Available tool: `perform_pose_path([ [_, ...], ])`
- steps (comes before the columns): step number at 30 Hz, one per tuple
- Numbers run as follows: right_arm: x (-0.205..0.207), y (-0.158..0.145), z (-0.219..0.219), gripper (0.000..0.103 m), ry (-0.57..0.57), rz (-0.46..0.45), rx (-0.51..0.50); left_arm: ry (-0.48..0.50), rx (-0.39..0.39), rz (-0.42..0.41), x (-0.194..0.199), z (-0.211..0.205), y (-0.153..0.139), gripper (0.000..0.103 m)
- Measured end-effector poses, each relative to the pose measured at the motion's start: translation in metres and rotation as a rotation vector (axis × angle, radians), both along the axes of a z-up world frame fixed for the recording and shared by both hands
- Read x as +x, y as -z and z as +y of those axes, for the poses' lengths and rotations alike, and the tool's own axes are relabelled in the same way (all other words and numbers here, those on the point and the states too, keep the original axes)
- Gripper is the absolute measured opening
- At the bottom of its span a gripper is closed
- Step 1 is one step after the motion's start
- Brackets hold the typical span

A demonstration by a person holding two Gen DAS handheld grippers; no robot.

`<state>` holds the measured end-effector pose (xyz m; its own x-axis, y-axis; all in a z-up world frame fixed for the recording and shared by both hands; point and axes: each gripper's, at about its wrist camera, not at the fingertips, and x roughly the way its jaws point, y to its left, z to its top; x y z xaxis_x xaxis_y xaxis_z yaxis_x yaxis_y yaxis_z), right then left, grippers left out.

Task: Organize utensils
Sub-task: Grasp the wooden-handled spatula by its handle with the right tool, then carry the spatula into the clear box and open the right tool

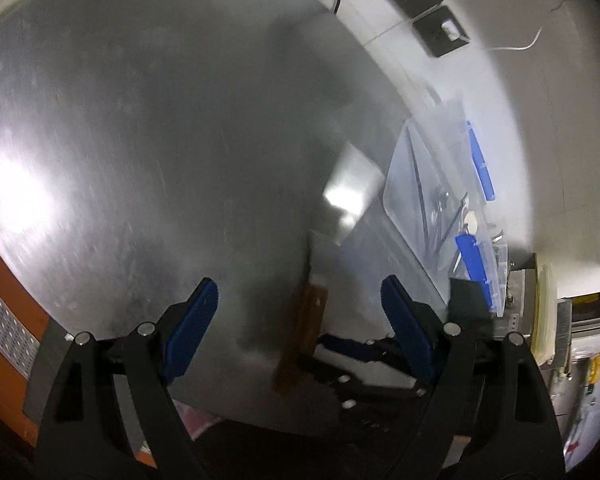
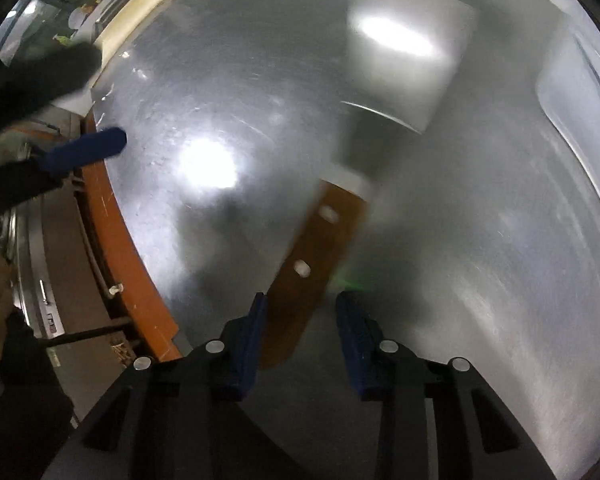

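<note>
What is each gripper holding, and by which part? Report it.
Left gripper: nothing, jaws open. Right gripper: nothing gripped yet; its jaws straddle the wooden handle of the cleaver, with a gap visible beside one pad.

Brown-handled cleaver [image 2: 312, 264] flat on steel counter, clear utensil bin [image 1: 440, 216] holding dark utensils

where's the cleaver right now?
The cleaver lies on the steel table, brown handle between the right gripper pads, blade pointing away. In the left wrist view it sits centre-right, left of the clear utensil box.
</note>
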<state>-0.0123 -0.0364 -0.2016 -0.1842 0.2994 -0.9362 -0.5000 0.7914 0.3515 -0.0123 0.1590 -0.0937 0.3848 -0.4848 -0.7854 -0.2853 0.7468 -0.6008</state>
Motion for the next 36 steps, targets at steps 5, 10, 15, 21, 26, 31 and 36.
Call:
perform_pose_path([
  [5, 0.010, 0.002, -0.027, 0.041, 0.043, -0.004, -0.021, 0.009, -0.039, 0.033, -0.001, -0.006, 0.015, 0.079],
  [10, 0.007, 0.002, -0.020, 0.043, 0.024, -0.045, -0.044, 0.001, -0.060, 0.049, 0.004, -0.005, 0.025, 0.079],
  [15, 0.004, -0.008, -0.003, 0.045, -0.017, -0.135, -0.088, -0.034, -0.078, 0.070, 0.005, 0.005, 0.034, 0.079],
  [21, -0.004, 0.001, 0.037, 0.043, -0.167, -0.174, -0.117, -0.067, -0.097, 0.081, 0.000, 0.014, 0.039, 0.079],
  [26, -0.016, 0.009, 0.051, 0.028, -0.243, -0.204, -0.152, -0.090, -0.128, 0.093, -0.007, 0.021, 0.045, 0.079],
  [31, -0.003, 0.019, 0.030, 0.026, -0.122, 0.111, 0.031, -0.077, -0.187, 0.122, -0.014, 0.011, 0.057, 0.079],
  [36, -0.002, 0.018, 0.002, 0.026, -0.040, 0.321, 0.229, -0.030, -0.262, 0.157, -0.013, -0.015, 0.069, 0.079],
])
